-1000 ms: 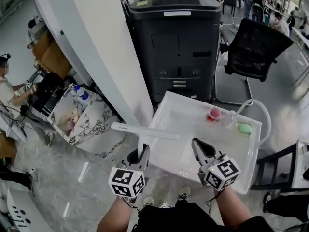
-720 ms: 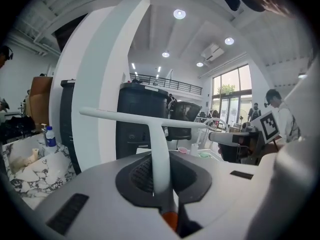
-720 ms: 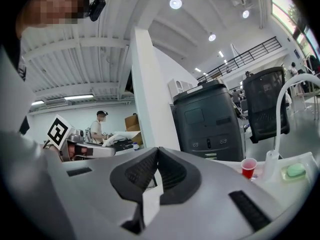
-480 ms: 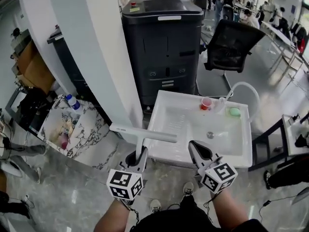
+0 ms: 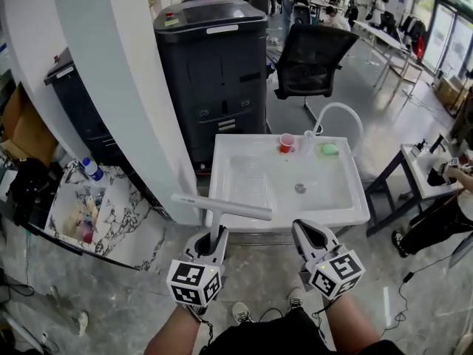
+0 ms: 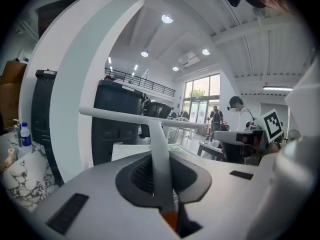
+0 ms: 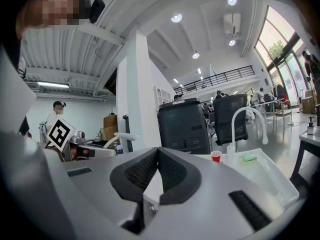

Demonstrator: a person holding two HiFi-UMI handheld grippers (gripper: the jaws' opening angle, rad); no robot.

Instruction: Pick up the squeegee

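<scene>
Squeegee (image 5: 220,208) clamped — left gripper (image 5: 209,240)

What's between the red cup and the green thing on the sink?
The base of the white tap stands between the red cup and the green thing; the head view shows it.

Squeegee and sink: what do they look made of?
Squeegee: looks like white moulded plastic, matte, uniform colour on handle and bar; blade material cannot be told. Sink: glossy white, soft reflections, thick rounded rim; ceramic or acrylic, unclear.
</scene>
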